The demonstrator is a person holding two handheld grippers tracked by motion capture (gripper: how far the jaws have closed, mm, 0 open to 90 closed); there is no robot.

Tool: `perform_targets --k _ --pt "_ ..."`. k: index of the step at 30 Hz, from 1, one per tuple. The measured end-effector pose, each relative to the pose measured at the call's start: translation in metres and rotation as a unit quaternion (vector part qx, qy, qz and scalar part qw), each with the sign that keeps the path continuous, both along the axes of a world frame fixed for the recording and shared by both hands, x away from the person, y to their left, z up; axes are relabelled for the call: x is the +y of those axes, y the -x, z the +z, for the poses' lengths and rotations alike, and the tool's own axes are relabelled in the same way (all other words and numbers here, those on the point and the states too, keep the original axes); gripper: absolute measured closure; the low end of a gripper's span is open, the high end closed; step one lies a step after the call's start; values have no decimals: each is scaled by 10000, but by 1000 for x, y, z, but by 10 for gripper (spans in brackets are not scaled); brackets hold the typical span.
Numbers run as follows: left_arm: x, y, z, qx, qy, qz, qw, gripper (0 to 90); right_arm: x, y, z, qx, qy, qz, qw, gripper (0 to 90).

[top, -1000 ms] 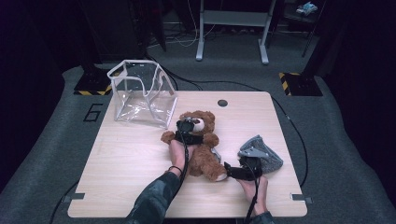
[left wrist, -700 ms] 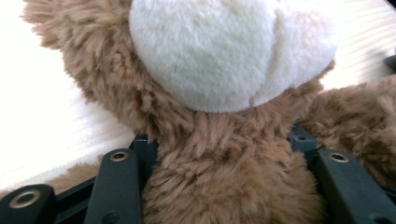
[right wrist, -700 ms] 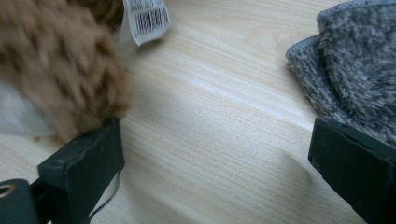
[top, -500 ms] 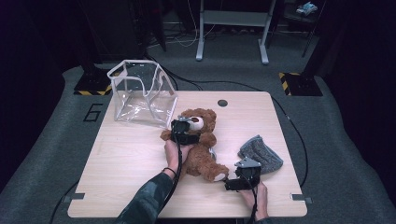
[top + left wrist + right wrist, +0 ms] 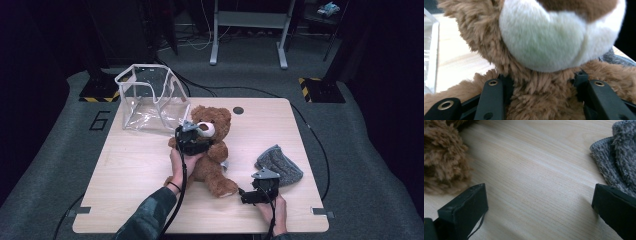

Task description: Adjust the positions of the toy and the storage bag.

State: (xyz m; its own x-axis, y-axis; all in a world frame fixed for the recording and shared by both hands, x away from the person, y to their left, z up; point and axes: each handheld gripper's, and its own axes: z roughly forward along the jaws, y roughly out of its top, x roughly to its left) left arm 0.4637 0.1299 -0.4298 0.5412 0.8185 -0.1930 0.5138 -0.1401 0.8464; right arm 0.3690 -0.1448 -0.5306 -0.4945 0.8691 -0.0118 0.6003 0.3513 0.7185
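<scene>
In the high view, a brown teddy bear (image 5: 210, 150) now sits more upright at the middle of the wooden bench (image 5: 140, 170), its head raised off the surface compared with half a second ago, when it lay lower and flatter. The left hand-held gripper (image 5: 192, 142) is clamped on the bear just under its muzzle; its jaws have just been closing, with the plush between them. This suggests that the bear is being lifted, perhaps toward the clear plastic box (image 5: 150, 97) standing at the far left of the bench, though the aim is not certain. The right hand-held gripper (image 5: 245, 196) has come off the bear's foot and rests low near the front edge, between the bear's foot and a grey knitted cloth (image 5: 280, 165); its jaws have just been opening and now stand wide with nothing in them. In the left gripper view, the bear's white muzzle (image 5: 554, 37) and brown neck fur crowd the frame, and the two black jaws press into the fur on either side of the neck; the fur buries the jaw tips, and the bear's eyes are cut off at the top. In the right gripper view, the jaws stand far apart over bare wood, with a tuft of brown fur (image 5: 444, 162) at the left and the grey cloth (image 5: 616, 160) at the right, both cut off by the frame edges.
</scene>
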Motion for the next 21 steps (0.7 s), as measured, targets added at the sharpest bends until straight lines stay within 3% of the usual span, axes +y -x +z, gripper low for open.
perform_targets --k 7,21 --pt "12 6 11 -254 148 -38 9996 535 0 0 0 -2 -19 -17 10000 0" --pt "46 15 33 -481 130 -10 9988 534 0 0 0 17 -15 -8 10000 0"
